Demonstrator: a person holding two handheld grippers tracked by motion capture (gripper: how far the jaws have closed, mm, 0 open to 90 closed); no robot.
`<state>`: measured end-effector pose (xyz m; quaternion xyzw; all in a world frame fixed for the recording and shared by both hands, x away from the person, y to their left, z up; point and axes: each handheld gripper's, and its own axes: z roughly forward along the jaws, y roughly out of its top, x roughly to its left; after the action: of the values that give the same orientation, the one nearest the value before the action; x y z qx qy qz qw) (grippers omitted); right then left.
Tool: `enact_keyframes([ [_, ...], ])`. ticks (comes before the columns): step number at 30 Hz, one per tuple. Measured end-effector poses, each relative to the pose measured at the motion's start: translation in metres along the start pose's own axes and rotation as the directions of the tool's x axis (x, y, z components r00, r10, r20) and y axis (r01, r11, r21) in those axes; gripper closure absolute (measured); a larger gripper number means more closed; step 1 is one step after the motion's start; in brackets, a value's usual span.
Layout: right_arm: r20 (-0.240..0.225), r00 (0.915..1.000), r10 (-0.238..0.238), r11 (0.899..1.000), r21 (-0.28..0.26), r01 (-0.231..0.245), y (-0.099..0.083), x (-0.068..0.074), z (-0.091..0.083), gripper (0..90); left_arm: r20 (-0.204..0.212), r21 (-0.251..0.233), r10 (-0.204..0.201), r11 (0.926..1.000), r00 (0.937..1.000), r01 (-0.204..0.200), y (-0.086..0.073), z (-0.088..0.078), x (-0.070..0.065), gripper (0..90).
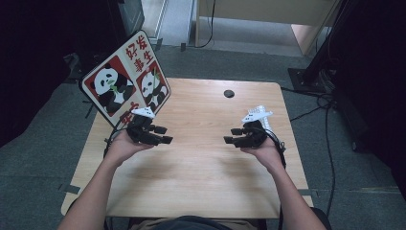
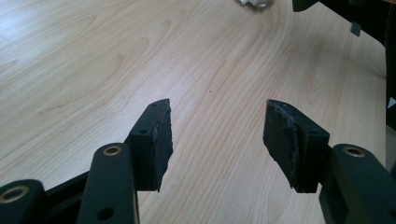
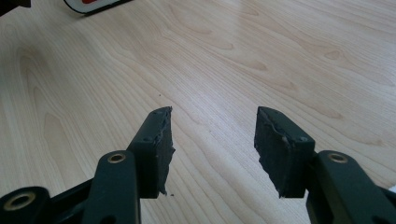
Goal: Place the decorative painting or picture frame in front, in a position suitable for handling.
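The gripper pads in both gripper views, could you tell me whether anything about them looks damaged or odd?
Yes. The black pads on the left gripper and the right gripper have ragged, chipped edges, as if the foam is worn. Both grippers are open over the bare wooden table, holding nothing.

The panda sign (image 1: pixel 125 85), a flat white board with red panels, two black-and-white pandas and red characters, stood tilted at the tabletop's (image 1: pixel 201 163) ten o'clock corner, overhanging the edge. A small white crumpled thing (image 1: pixel 263 115) lay on the tabletop at three o'clock.
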<state>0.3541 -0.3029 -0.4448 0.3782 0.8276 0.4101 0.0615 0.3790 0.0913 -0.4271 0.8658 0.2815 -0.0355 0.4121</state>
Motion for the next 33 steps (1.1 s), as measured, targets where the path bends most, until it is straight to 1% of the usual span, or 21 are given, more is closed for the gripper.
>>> enact_keyframes([
  [3,0.0,1.0,-0.002,1.0,-0.001,0.002,0.0,0.0,-0.001,46.5,-0.004,0.005,0.004,1.0,1.0,-0.004,-0.001,-0.002,-0.001,41.8],
  [8,0.006,1.0,-0.001,1.0,-0.012,0.001,0.0,-0.001,-0.003,46.4,0.007,0.01,0.003,0.9999,1.0,-0.003,-0.002,-0.005,-0.002,41.6],
  [10,0.007,1.0,-0.002,1.0,-0.012,0.002,0.0,-0.001,-0.004,46.3,0.004,0.012,0.006,0.9999,1.0,-0.006,-0.002,-0.006,-0.002,41.6],
  [11,0.006,1.0,-0.001,1.0,-0.009,0.001,0.0,-0.001,-0.004,46.2,0.01,0.014,0.01,0.9998,0.9999,-0.01,-0.002,-0.007,-0.002,41.6],
  [13,0.01,0.9999,-0.013,1.0,-0.007,0.013,0.0,-0.001,-0.003,46.2,0.005,0.008,0.013,0.9999,0.9999,-0.013,-0.003,-0.01,-0.003,41.6],
  [14,0.01,0.9999,-0.012,1.0,-0.005,0.012,0.0,-0.001,-0.003,46.1,0.006,0.004,0.007,1.0,1.0,-0.007,-0.003,-0.011,-0.003,41.6],
  [19,0.015,0.9999,-0.005,1.0,-0.005,0.005,-0.001,-0.001,-0.005,46.0,0.004,-0.01,0.005,0.9999,1.0,-0.005,-0.004,-0.019,-0.003,41.6],
  [23,0.016,0.9998,-0.013,1.0,-0.004,0.013,0.0,0.0,-0.005,45.8,0.008,-0.005,-0.002,1.0,1.0,0.003,-0.006,-0.024,-0.003,41.4],
  [28,0.019,0.9994,-0.03,1.0,0.007,0.03,-0.001,0.001,-0.003,45.4,-0.004,0.001,0.006,1.0,1.0,-0.006,-0.008,-0.031,-0.003,41.3],
  [29,0.021,0.9993,-0.031,0.999,0.012,0.03,-0.001,0.001,-0.003,45.4,0.0,-0.002,0.001,1.0,1.0,-0.001,-0.009,-0.032,-0.003,41.4],
  [31,0.026,0.9992,-0.032,0.999,0.015,0.032,-0.001,0.002,-0.004,45.3,-0.007,-0.008,0.012,0.9999,0.9999,-0.012,-0.009,-0.036,-0.004,41.4],
  [33,0.025,0.9991,-0.034,0.999,0.011,0.034,-0.001,0.001,-0.005,45.2,-0.012,-0.009,0.01,0.9999,0.9999,-0.01,-0.01,-0.039,-0.004,41.4],
])
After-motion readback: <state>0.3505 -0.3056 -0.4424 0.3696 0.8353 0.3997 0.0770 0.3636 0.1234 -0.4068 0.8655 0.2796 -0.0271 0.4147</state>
